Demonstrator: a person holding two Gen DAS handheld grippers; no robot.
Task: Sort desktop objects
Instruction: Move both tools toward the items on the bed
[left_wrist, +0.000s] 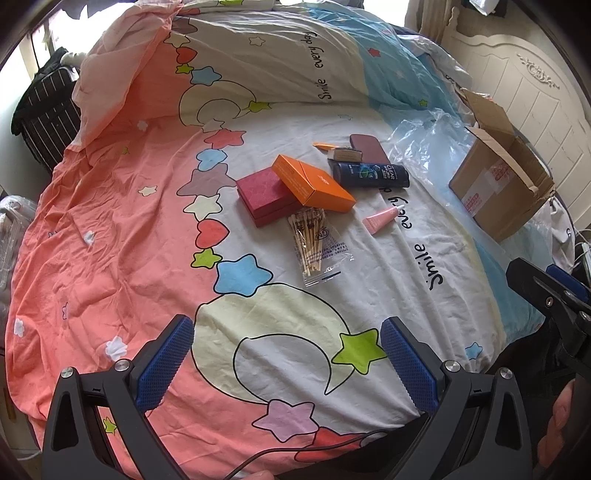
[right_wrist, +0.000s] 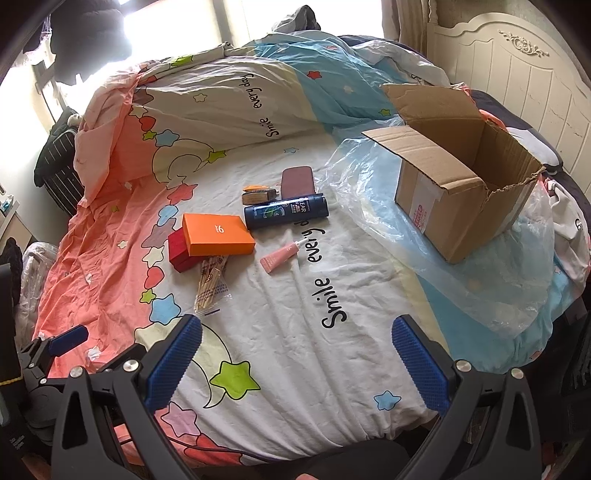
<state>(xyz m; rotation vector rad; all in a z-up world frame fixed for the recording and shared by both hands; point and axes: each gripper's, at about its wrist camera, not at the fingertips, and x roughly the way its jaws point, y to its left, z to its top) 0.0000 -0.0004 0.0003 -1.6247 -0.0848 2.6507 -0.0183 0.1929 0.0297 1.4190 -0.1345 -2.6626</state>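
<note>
Both pairs of tongs hang over the near edge of the bed, empty and spread wide: the left tongs and the right tongs each show blue pads well apart with only the star-patterned bedsheet between them.

Take the orange box as the landmark. It lies partly on top of a red box, which sticks out on its left. Just in front of it, touching its near edge, lies a clear bag of cotton swabs. To its right and a little nearer lies a small pink tube. Behind it to the right a dark blue bottle lies on its side; past the bottle sit a small brown item, hard to identify from here, and a maroon case. Well to the right of the orange box stands an open cardboard box on a sheet of clear plastic.
</note>
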